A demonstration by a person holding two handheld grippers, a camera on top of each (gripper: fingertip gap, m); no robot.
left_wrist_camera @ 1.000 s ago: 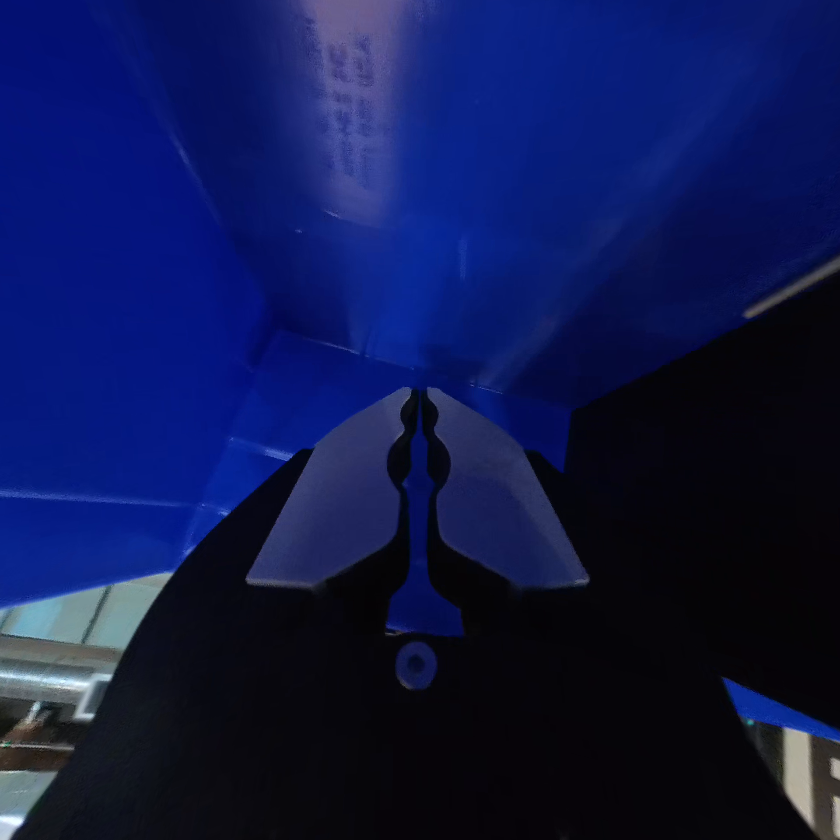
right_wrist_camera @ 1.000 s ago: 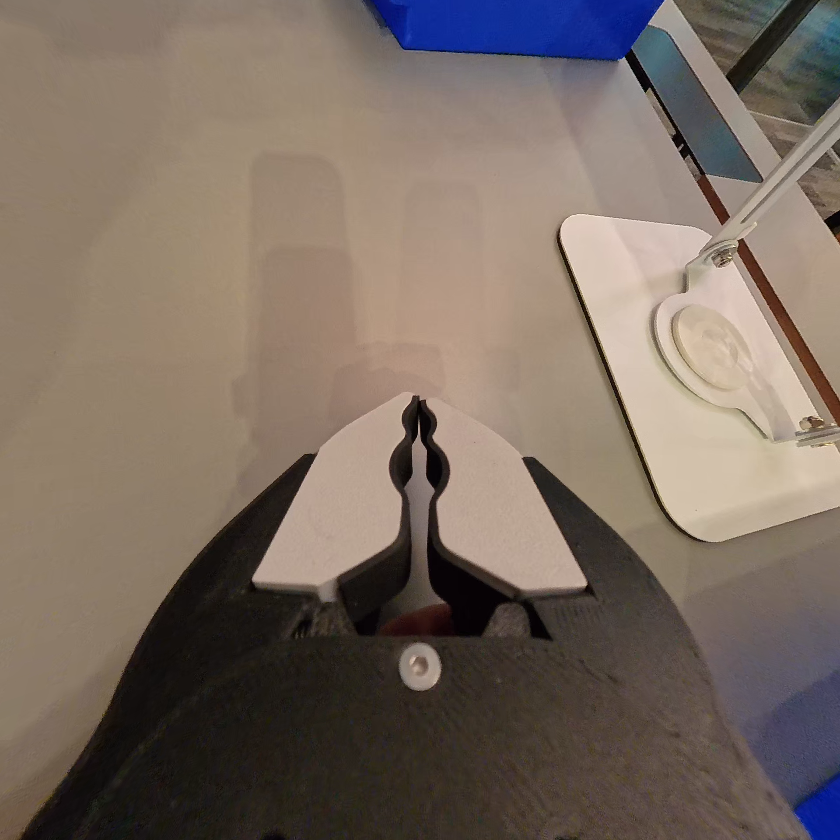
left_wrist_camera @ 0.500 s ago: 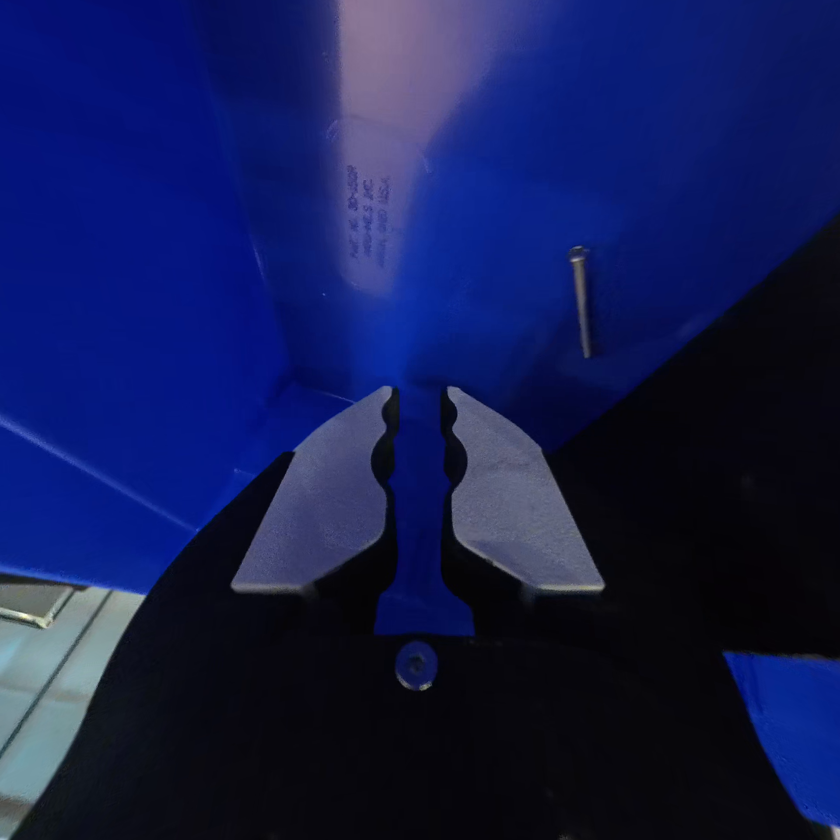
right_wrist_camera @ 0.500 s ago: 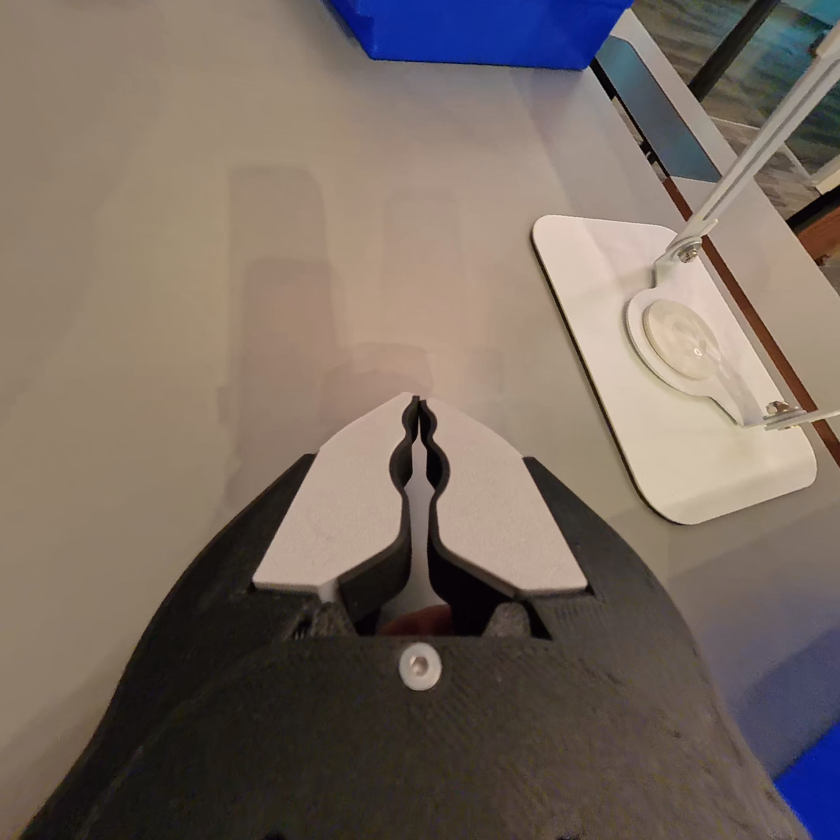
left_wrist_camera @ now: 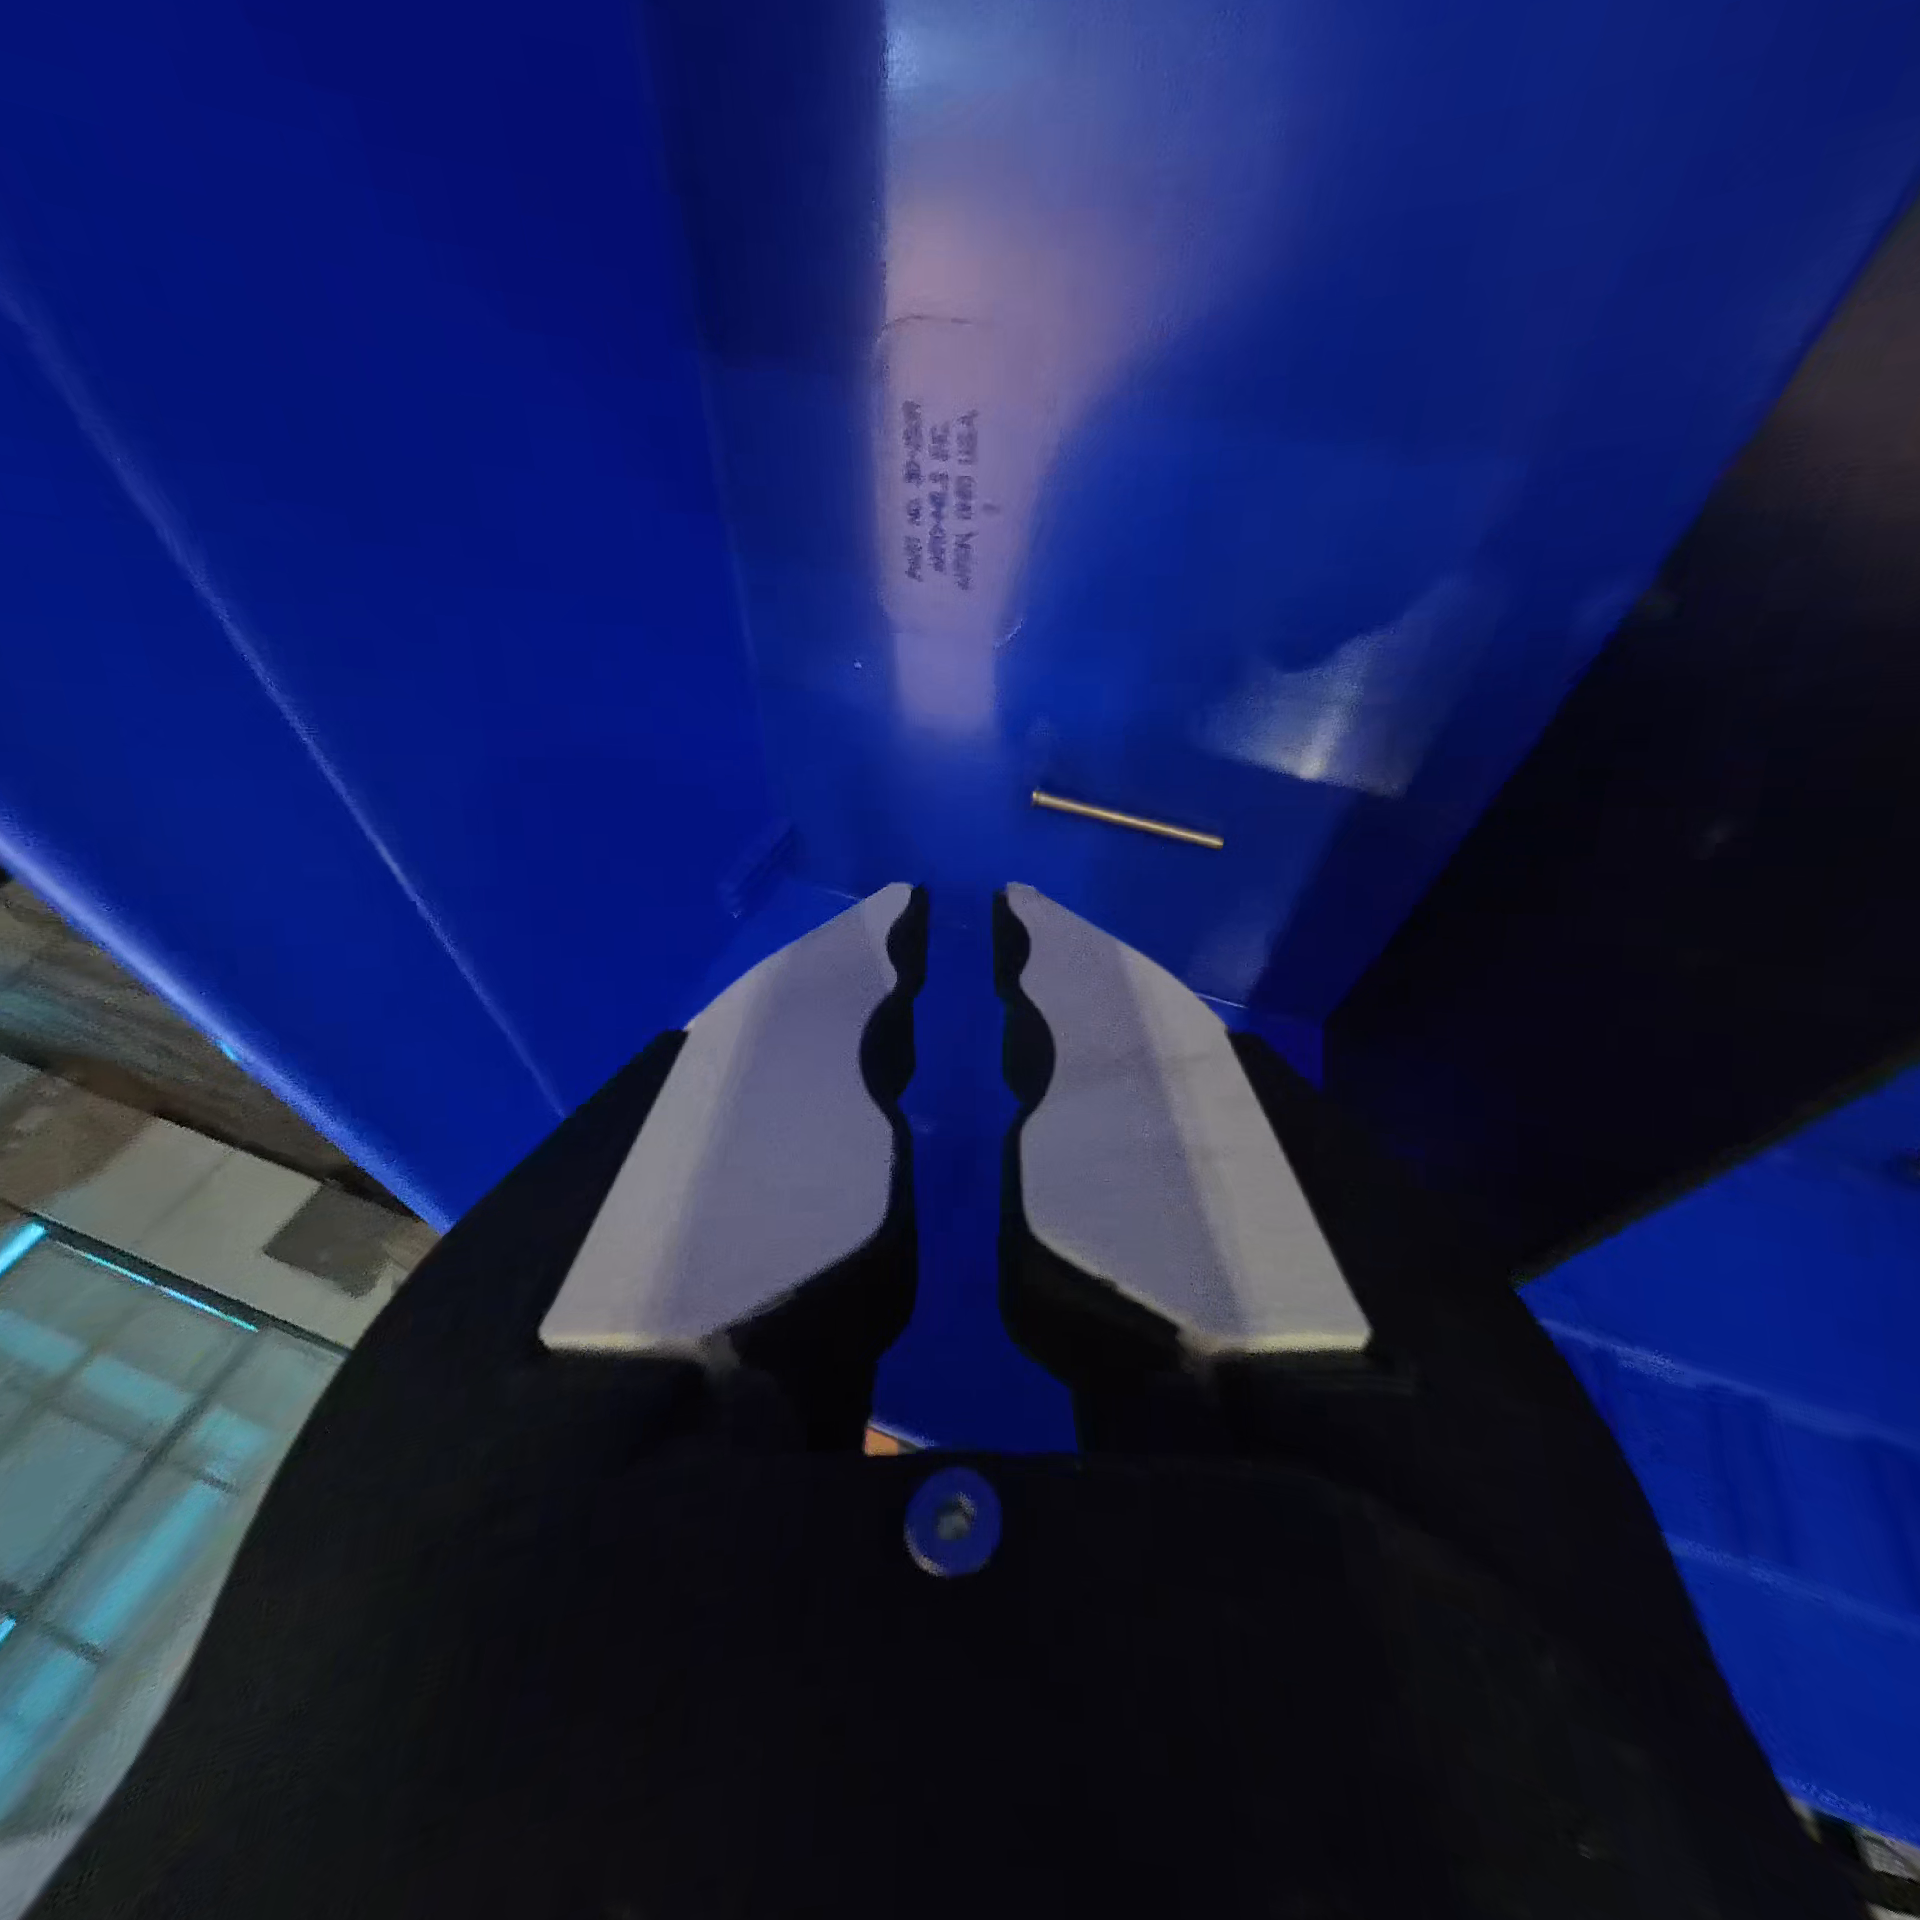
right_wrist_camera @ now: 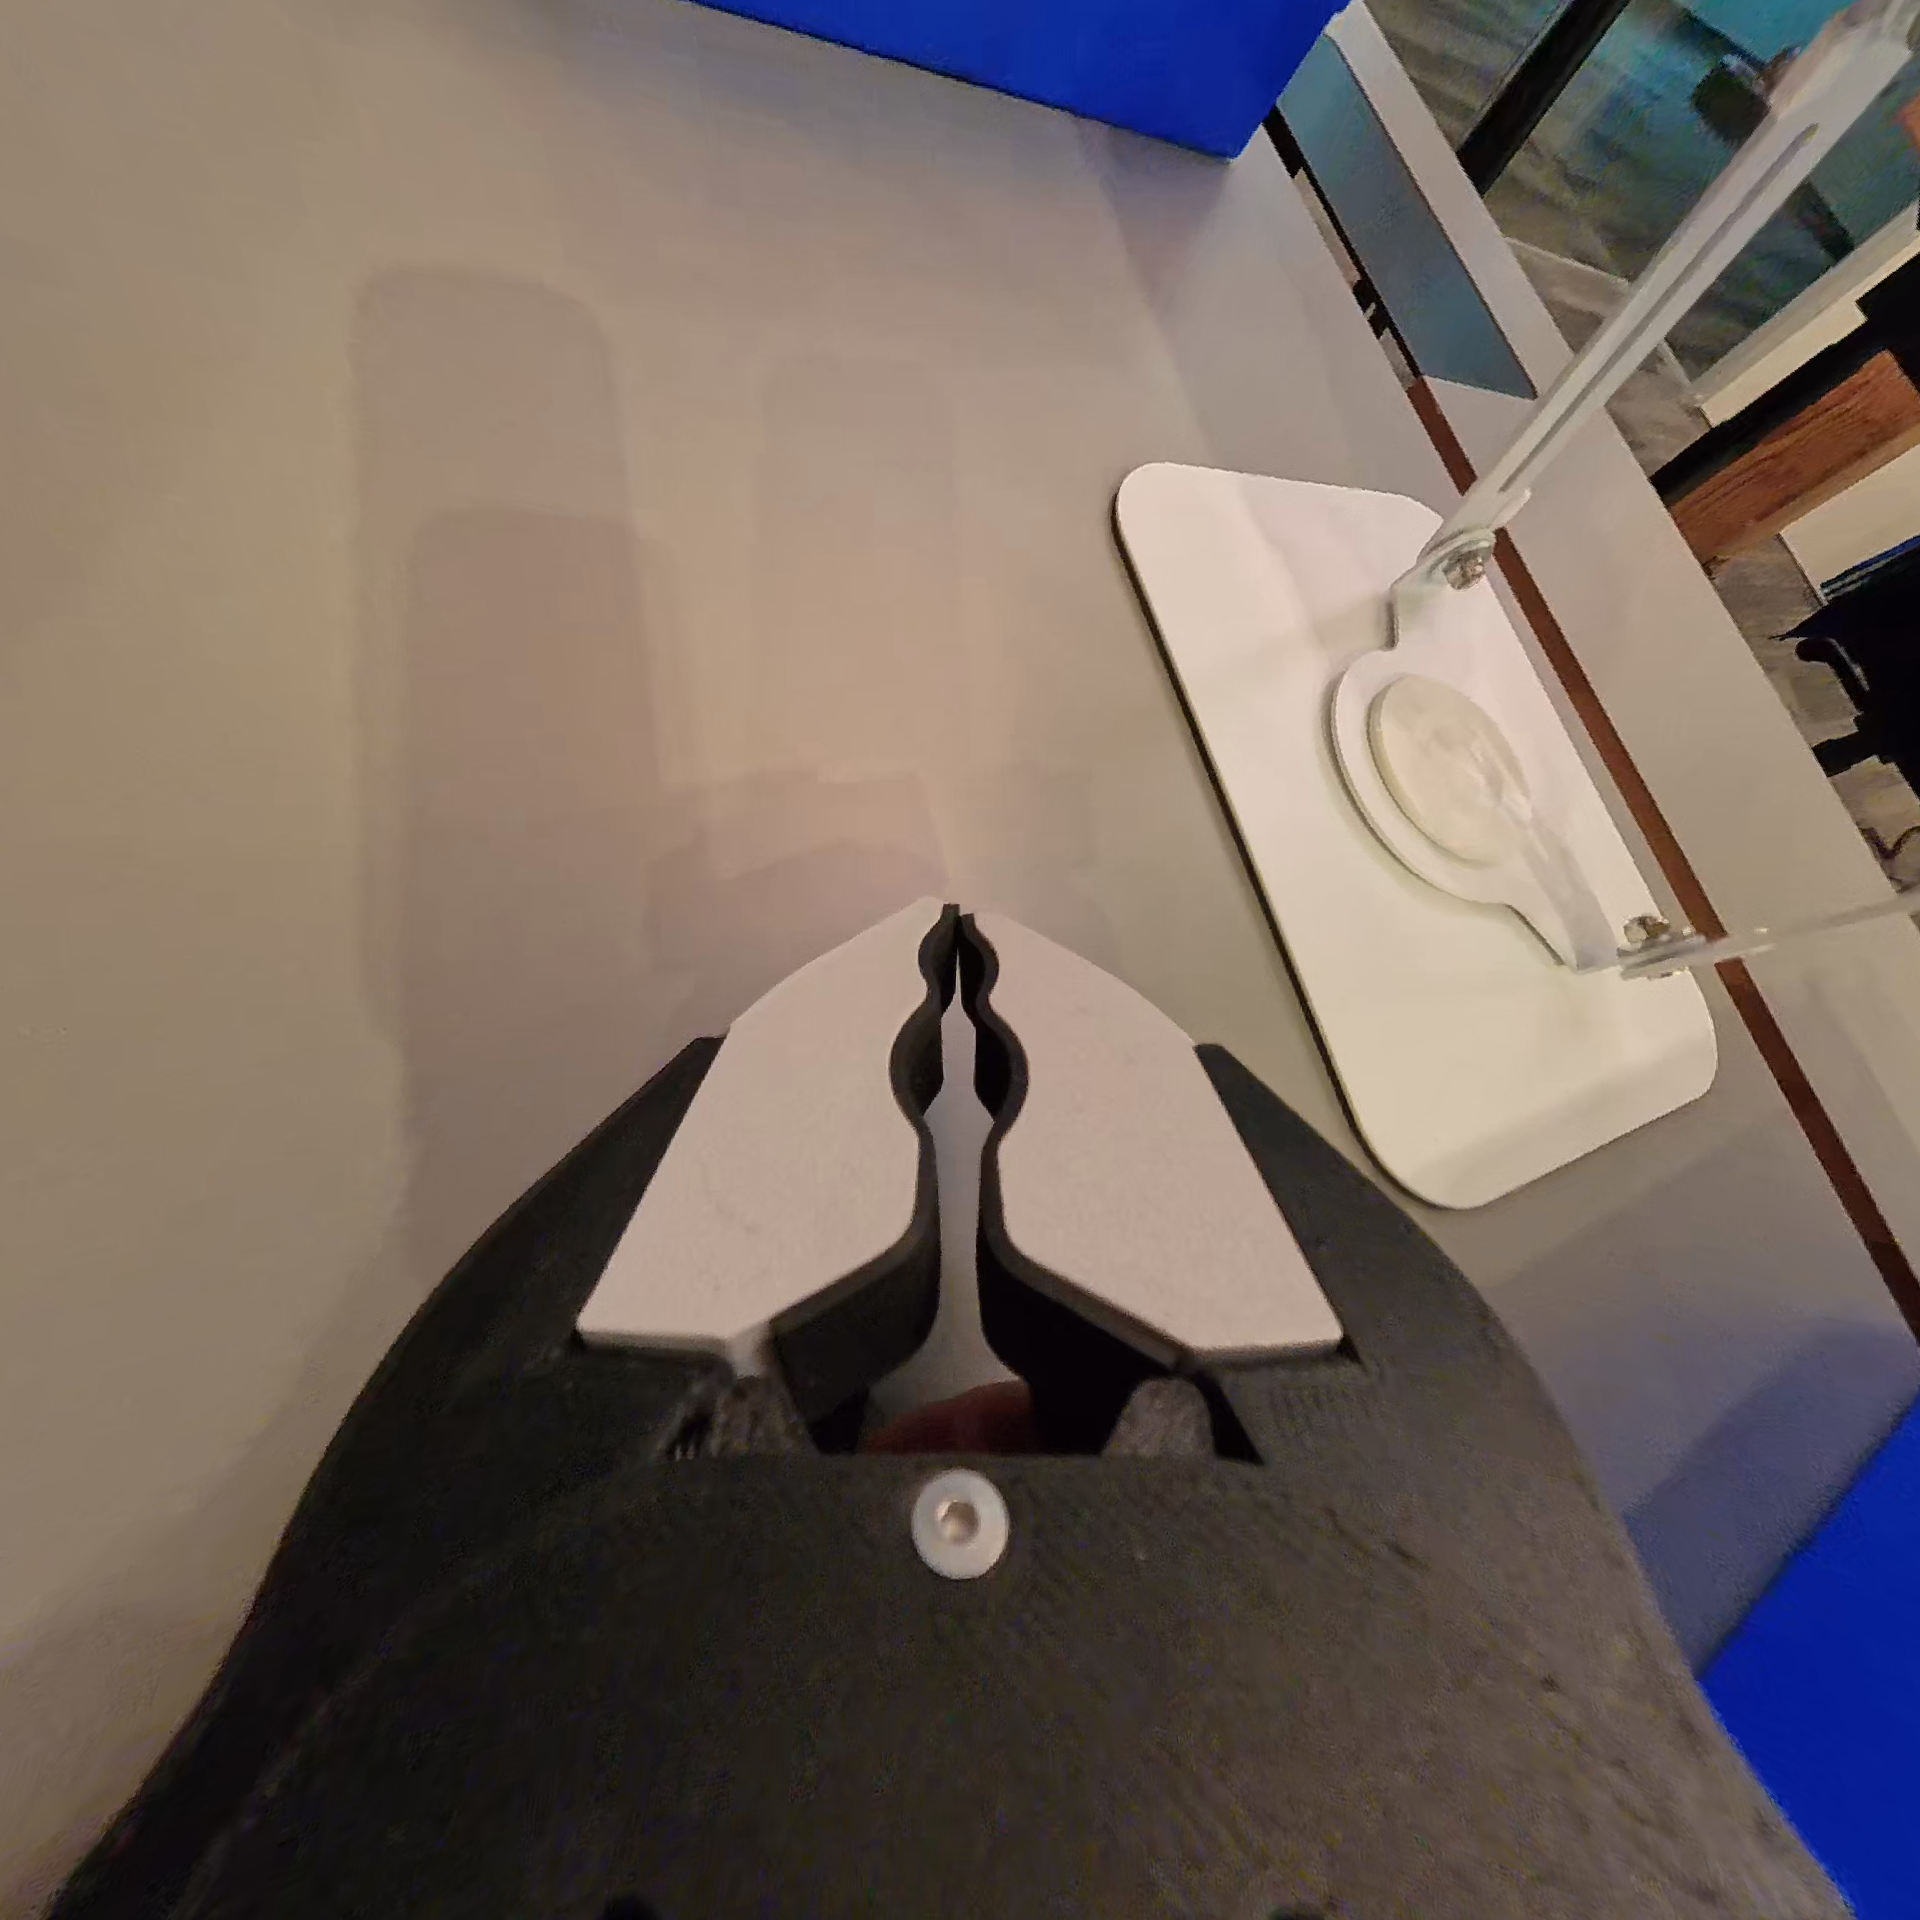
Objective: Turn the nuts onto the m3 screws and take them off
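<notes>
In the left wrist view my left gripper [left_wrist_camera: 956, 891] is inside a blue plastic bin [left_wrist_camera: 416, 520], slightly open and empty. A thin metal screw [left_wrist_camera: 1127, 820] lies on the bin floor just beyond and right of the fingertips, apart from them. No nut shows. In the right wrist view my right gripper [right_wrist_camera: 951, 914] is shut, with nothing visible between its tips, and hovers over the grey table [right_wrist_camera: 416, 520].
A white stand base [right_wrist_camera: 1299, 935] with a clear acrylic arm [right_wrist_camera: 1621, 301] sits at the table's right edge. A blue bin [right_wrist_camera: 1018, 42] stands at the far side, another blue edge [right_wrist_camera: 1829, 1621] at the near right. A dark divider [left_wrist_camera: 1662, 883] borders the bin compartment.
My left gripper opened slightly and let the screw go; it now lies crosswise on the bin floor. The right gripper stayed shut and its view shifted and tilted a little.
</notes>
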